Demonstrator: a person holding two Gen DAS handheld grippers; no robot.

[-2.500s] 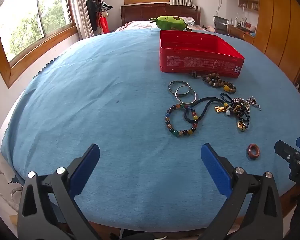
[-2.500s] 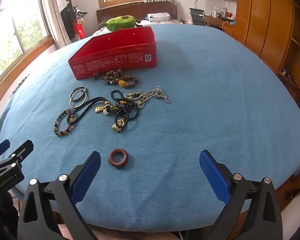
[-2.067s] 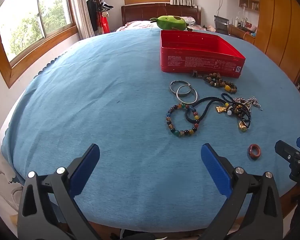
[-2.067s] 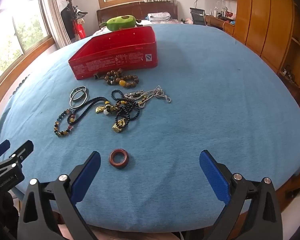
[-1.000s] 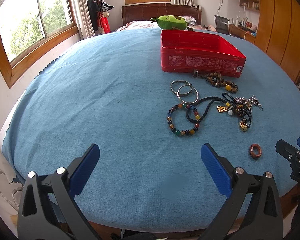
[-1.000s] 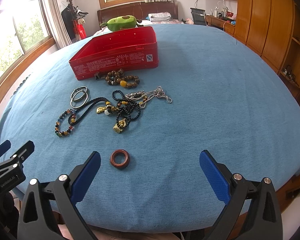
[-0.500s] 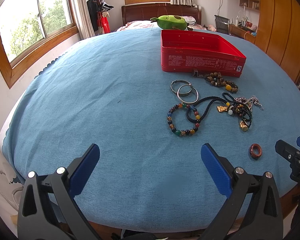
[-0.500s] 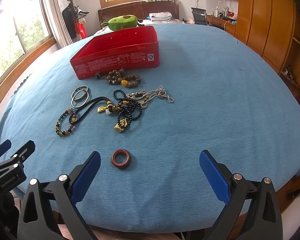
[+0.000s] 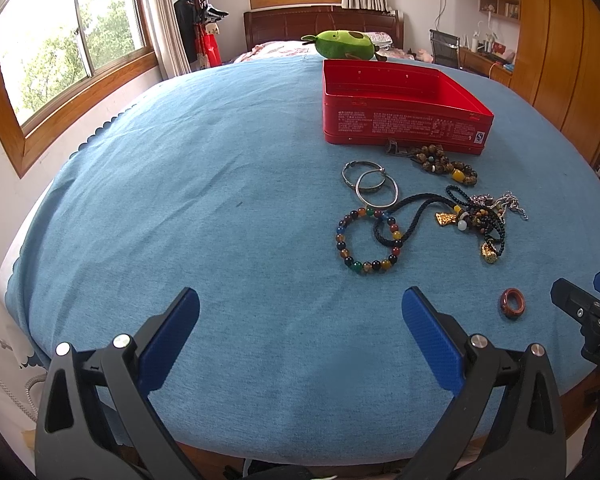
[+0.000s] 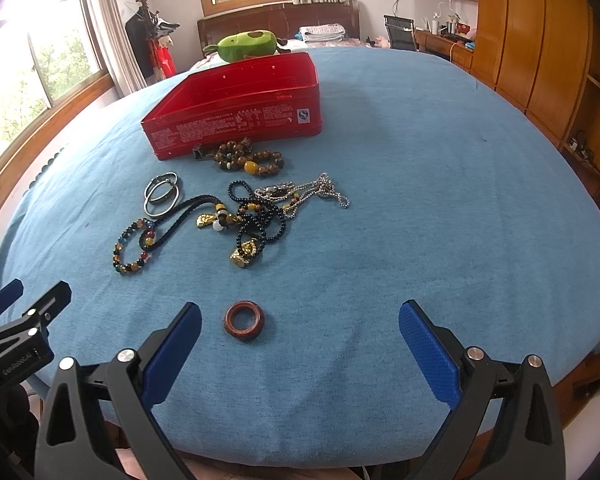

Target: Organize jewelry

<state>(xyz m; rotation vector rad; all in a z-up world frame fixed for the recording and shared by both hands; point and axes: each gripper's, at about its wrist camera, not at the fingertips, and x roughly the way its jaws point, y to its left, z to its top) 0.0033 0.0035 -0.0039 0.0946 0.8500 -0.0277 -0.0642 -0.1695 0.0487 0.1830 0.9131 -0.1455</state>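
Observation:
An open red tin box (image 9: 404, 116) (image 10: 236, 120) stands on the blue cloth. In front of it lie brown prayer beads (image 9: 444, 164) (image 10: 248, 160), two silver bangles (image 9: 370, 184) (image 10: 162, 194), a multicolour bead bracelet (image 9: 366, 240) (image 10: 134, 248), a tangle of dark necklaces with gold pendants (image 9: 472, 220) (image 10: 248, 224) and a silver chain (image 10: 312, 192). A reddish-brown ring (image 9: 512, 303) (image 10: 244, 320) lies nearest. My left gripper (image 9: 300, 320) is open and empty, left of the ring. My right gripper (image 10: 300, 332) is open and empty, with the ring just inside its left finger.
A green avocado plush (image 9: 344, 45) (image 10: 246, 46) sits behind the box. The cloth-covered table (image 9: 180, 200) curves off at the near edge. Windows are on the left, wooden cabinets (image 10: 540, 40) on the right. Each gripper shows at the edge of the other's view.
The right gripper has crept slightly forward and left, so the ring sits a little nearer its centre. The left gripper has barely moved.

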